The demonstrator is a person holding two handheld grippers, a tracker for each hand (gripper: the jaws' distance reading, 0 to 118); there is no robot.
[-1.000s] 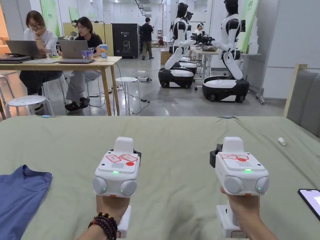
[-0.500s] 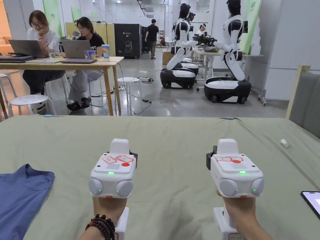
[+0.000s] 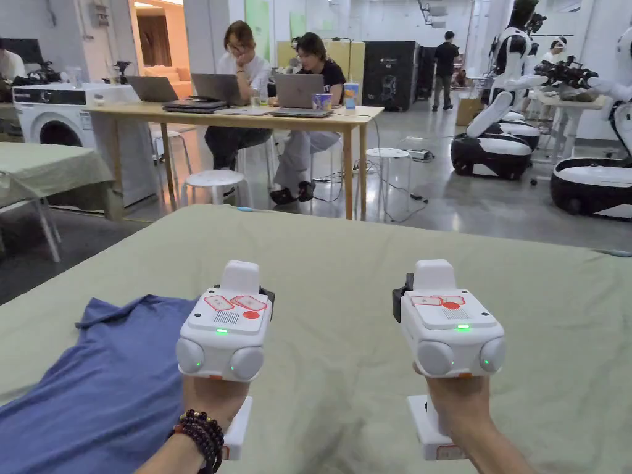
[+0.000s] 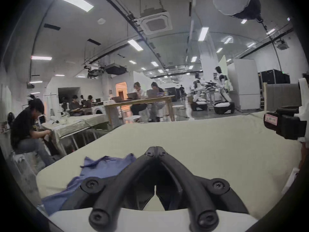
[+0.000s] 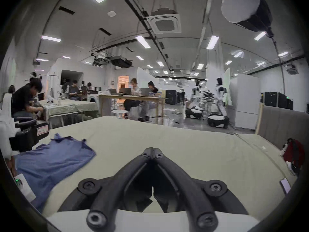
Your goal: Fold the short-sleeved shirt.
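Note:
A blue short-sleeved shirt [image 3: 105, 382] lies rumpled on the left part of the green sheet [image 3: 345, 259], collar end towards the far side. In the left gripper view the shirt [image 4: 103, 167] sits just left of my left gripper [image 4: 155, 149], whose jaws meet at the tips with nothing between them. My right gripper [image 5: 153, 150] is also shut and empty over bare sheet, with the shirt [image 5: 50, 158] well to its left. From the head view, both white gripper housings [image 3: 225, 327] [image 3: 450, 330] are held side by side above the sheet.
A phone [image 5: 285, 186] and a red and black item [image 5: 293, 153] lie at the sheet's right edge, by a grey padded panel [image 5: 284, 123]. Beyond the far edge stand a wooden table [image 3: 247, 114] with seated people, stools [image 3: 213, 180] and wheeled robots [image 3: 494, 142].
The head camera has swung left, so much more of the blue shirt shows. Both grippers are held side by side above the sheet much as before.

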